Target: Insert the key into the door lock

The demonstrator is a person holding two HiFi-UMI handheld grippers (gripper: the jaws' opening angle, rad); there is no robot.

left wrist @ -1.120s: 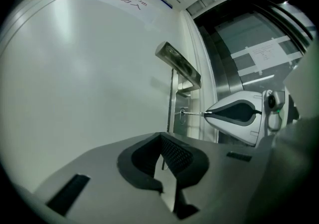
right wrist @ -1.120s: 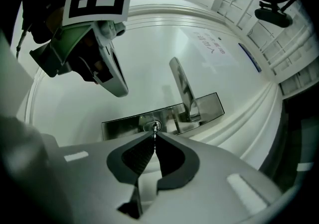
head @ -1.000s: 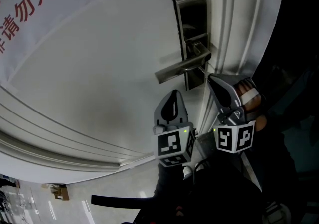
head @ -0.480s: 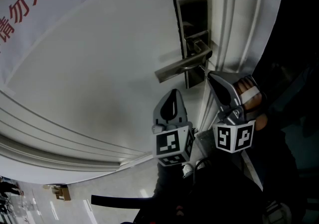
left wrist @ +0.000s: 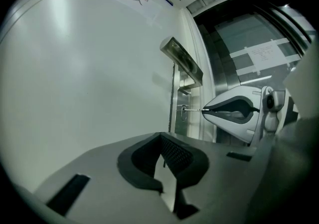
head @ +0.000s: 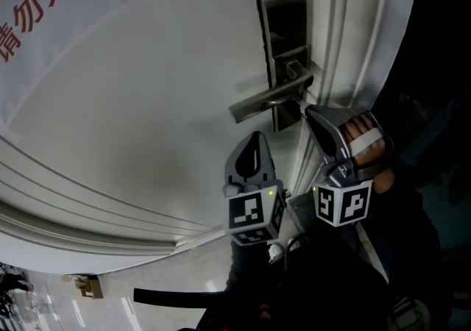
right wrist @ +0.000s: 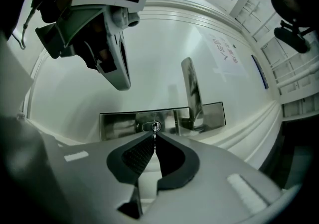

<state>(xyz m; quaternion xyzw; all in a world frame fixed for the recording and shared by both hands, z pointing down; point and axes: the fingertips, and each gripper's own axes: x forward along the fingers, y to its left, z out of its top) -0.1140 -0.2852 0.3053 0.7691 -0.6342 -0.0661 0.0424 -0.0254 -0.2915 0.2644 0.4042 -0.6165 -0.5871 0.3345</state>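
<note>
Key (right wrist: 155, 137) sits pinched in the closed jaws of the right gripper (right wrist: 154, 143). Its thin shaft runs straight out from the jaw tips, with its long axis square to the face of the lock plate (right wrist: 164, 121). The tip meets the keyhole (right wrist: 155, 127) on that plate, beyond the lever handle (head: 268, 99); how deep it sits cannot be told. In the head view the door frame moulding (head: 346, 43) runs just right of the plate, crowding that side, while bare door panel (head: 147, 101) lies open to the plate's left. The left gripper (head: 256, 137) hangs below the plate, apart from it, jaws together on nothing.
</note>
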